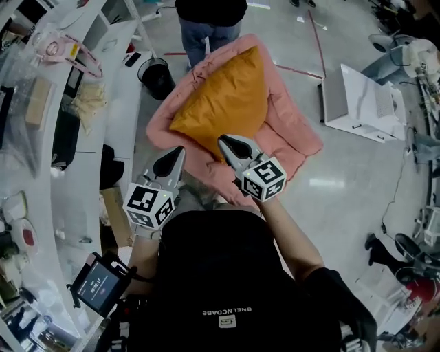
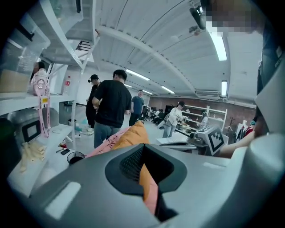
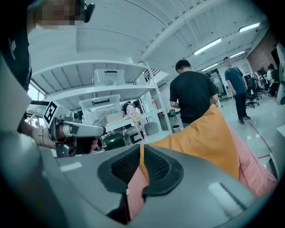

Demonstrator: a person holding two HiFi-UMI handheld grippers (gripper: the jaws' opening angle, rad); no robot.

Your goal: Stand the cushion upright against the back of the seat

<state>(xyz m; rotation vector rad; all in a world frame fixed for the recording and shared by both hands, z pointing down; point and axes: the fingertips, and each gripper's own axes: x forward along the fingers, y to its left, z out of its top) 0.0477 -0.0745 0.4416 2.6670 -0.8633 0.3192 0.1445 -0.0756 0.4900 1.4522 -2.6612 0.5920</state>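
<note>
An orange cushion (image 1: 223, 103) lies tilted on a pink padded seat (image 1: 292, 134) on the floor ahead of me. My left gripper (image 1: 177, 155) is at the cushion's near left edge. In the left gripper view its jaws (image 2: 143, 171) are shut, with orange cushion fabric (image 2: 133, 136) and a pink layer pinched between them. My right gripper (image 1: 226, 144) is at the near right edge. Its jaws (image 3: 141, 167) are likewise shut on the orange cushion (image 3: 205, 142), again with pink fabric in the pinch. The cushion's far corner points away from me.
A person in a black shirt and jeans (image 1: 206, 20) stands just beyond the seat. A black bin (image 1: 157, 75) sits by the white shelving (image 1: 75, 103) along the left. A white low unit (image 1: 357, 103) stands at the right. A tablet (image 1: 96, 285) hangs at my lower left.
</note>
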